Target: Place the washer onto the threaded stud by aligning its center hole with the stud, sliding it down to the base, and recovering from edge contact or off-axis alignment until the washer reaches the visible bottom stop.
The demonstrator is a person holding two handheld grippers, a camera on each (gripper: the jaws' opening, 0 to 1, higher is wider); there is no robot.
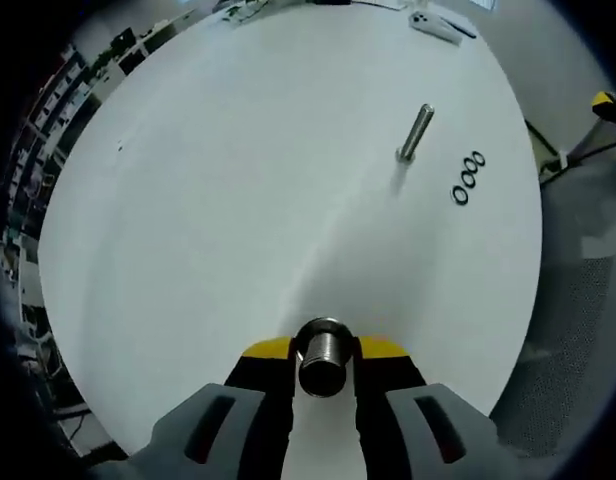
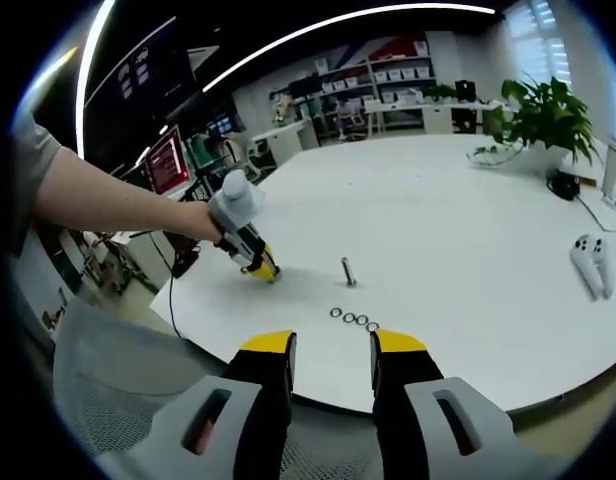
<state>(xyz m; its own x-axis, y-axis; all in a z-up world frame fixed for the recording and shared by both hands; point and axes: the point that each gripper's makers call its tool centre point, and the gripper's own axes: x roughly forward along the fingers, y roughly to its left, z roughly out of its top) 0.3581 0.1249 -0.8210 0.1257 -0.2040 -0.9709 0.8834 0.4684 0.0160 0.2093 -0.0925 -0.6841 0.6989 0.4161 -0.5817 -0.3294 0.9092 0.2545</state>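
Note:
A metal threaded stud stands upright on the round white table, also seen as the stud in the right gripper view. Three small dark washers lie flat in a row beside it; the same washers sit near the table's edge. My left gripper is shut on a short threaded metal bolt, well short of the stud. A person's hand holds that left gripper to the left of the stud. My right gripper is open and empty, off the table edge, short of the washers.
A white hand controller lies on the table at the right. A potted plant stands at the far side with cables near it. A grey mesh chair sits beside the table edge. Shelves and desks stand behind.

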